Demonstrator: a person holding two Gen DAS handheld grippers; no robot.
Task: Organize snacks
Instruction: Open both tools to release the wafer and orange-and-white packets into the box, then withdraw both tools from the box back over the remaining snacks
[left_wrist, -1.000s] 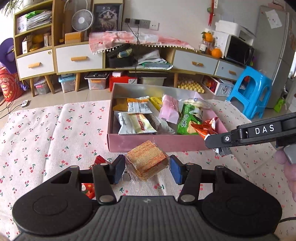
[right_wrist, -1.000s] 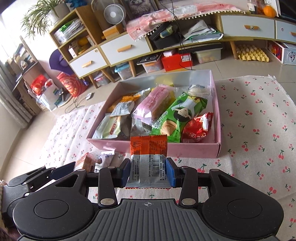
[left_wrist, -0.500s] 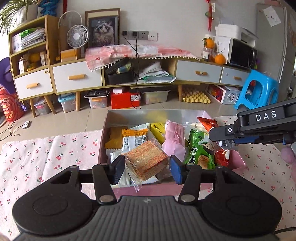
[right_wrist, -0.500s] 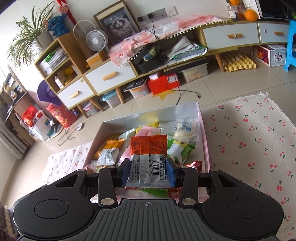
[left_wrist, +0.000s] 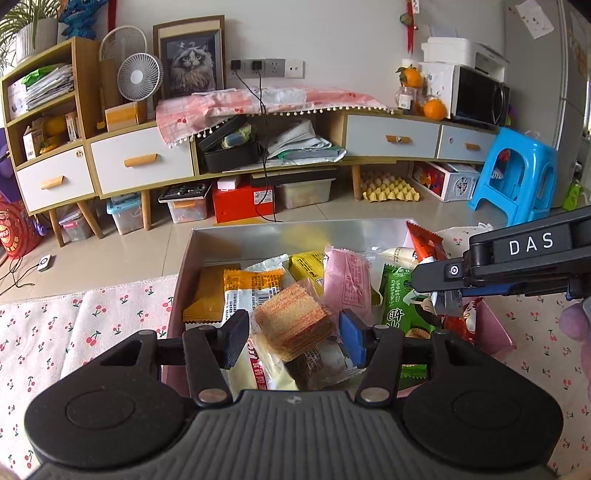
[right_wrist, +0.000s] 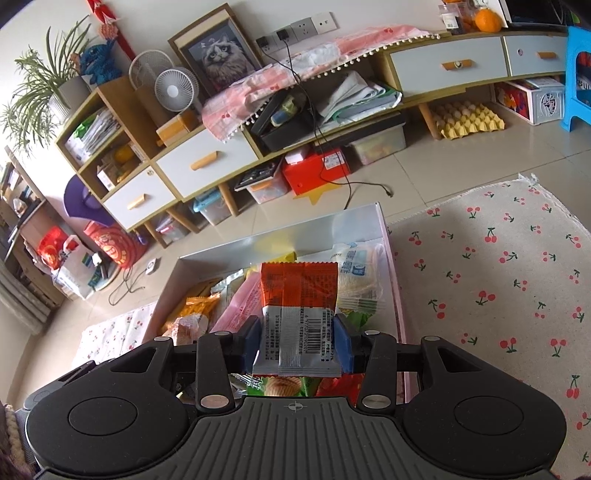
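A pink box (left_wrist: 295, 227) with a silver inside lies on the cherry-print cloth and holds several snack packs. Just above its near half, my left gripper (left_wrist: 293, 338) is shut on a clear-wrapped wafer pack (left_wrist: 291, 323). My right gripper (right_wrist: 297, 343) grips an orange-and-silver packet (right_wrist: 297, 295) over the right half of the box (right_wrist: 258, 245). Its jaws are opening, but the pads still touch the packet's sides. In the left wrist view one of its fingers (left_wrist: 436, 273) reaches in from the right with the orange packet (left_wrist: 424, 242) sticking up.
Inside the box lie a green bag (left_wrist: 397, 295), a pink pack (left_wrist: 347, 280) and yellow-orange packs (left_wrist: 255, 280). The cherry cloth (right_wrist: 498, 277) spreads to the box's right. Behind stand a low cabinet (left_wrist: 140, 160) and a blue stool (left_wrist: 517, 173). A person's fingertip (left_wrist: 572, 317) shows at the right edge.
Both grippers have carried their snacks forward, from in front of the box's near wall to above its inside. The red packets on the cloth have dropped out of view.
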